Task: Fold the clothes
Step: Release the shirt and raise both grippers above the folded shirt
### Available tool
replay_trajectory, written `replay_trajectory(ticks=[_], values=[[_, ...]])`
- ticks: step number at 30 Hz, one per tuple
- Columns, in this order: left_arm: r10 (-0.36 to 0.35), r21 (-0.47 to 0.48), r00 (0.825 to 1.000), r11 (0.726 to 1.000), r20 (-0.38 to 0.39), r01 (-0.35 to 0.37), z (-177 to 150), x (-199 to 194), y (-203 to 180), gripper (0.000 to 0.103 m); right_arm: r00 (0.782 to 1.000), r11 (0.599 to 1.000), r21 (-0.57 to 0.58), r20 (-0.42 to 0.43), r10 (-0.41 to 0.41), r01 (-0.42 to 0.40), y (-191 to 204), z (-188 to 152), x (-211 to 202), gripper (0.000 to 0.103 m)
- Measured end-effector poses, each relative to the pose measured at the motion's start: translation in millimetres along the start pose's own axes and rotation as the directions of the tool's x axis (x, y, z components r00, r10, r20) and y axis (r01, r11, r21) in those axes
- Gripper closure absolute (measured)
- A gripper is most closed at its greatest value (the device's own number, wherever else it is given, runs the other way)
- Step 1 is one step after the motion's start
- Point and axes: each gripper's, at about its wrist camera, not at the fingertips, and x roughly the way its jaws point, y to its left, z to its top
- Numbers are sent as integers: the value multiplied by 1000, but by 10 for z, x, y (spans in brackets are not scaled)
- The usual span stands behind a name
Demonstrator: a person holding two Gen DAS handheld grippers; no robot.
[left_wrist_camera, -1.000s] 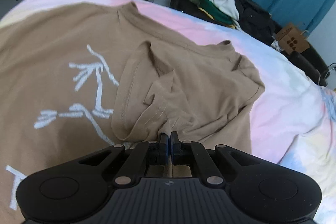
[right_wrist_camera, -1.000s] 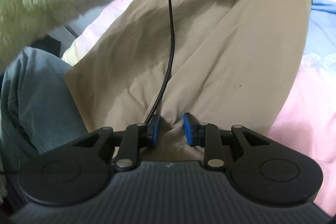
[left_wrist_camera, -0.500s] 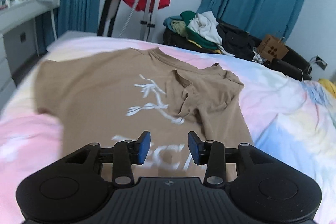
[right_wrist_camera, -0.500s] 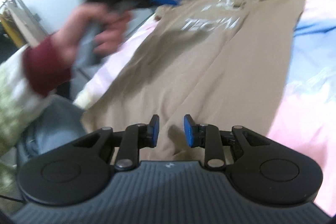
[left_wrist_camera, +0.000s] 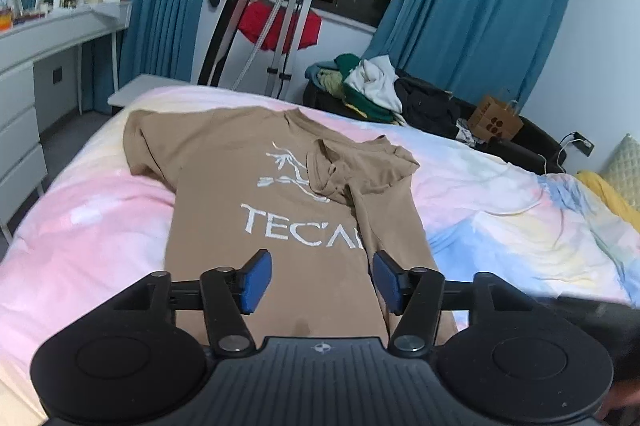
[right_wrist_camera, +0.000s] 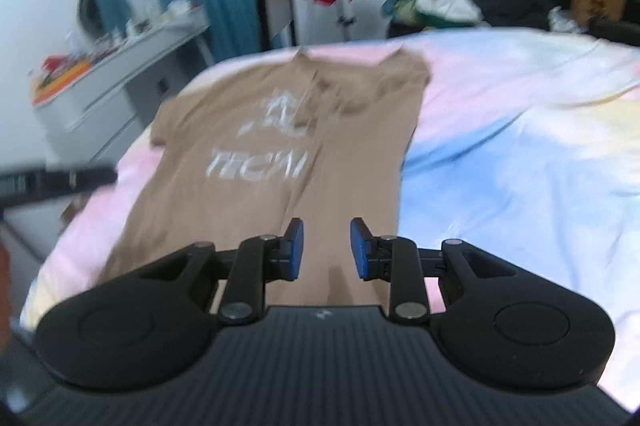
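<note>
A tan T-shirt [left_wrist_camera: 248, 210] with white lettering lies flat on the pastel bed cover [left_wrist_camera: 500, 210]. Its right side and sleeve are folded inward over the chest print. My left gripper [left_wrist_camera: 322, 280] hovers above the shirt's lower part, its jaws opening with nothing between them. In the right wrist view the same tan T-shirt [right_wrist_camera: 256, 162] stretches away from me, and my right gripper [right_wrist_camera: 326, 250] hangs over its lower hem area, open a little and empty. The pastel bed cover [right_wrist_camera: 520, 130] shows to the right.
A pile of clothes [left_wrist_camera: 368, 86] sits beyond the bed beside a paper bag [left_wrist_camera: 494, 120]. A white desk with drawers [left_wrist_camera: 36, 74] stands at the left. A metal stand [left_wrist_camera: 288, 22] and blue curtains [left_wrist_camera: 472, 14] are behind. Yellow fabric [left_wrist_camera: 608, 192] lies at right.
My left gripper let go of the folded sleeve, opened and pulled back and up from the collar end. My right gripper rose and tilted up, so the whole shirt is in view.
</note>
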Motion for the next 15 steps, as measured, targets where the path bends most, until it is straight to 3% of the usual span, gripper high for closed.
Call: replay_trajectory(ticks=[6, 11, 13, 15], values=[[50, 46, 999, 998, 15, -50, -36, -26, 17, 28, 995, 1000, 13, 96, -25, 24, 295, 343, -73, 67], [105, 77, 993, 991, 51, -109, -58, 15, 79, 15, 986, 999, -29, 165, -10, 15, 494, 504, 70, 31], [114, 81, 990, 989, 79, -120, -87, 34, 118, 2, 982, 999, -44, 189, -11, 19, 507, 491, 207, 26], [116, 73, 989, 990, 92, -122, -107, 76, 177, 0, 984, 1000, -28, 178, 1, 4, 463, 443, 378, 21]])
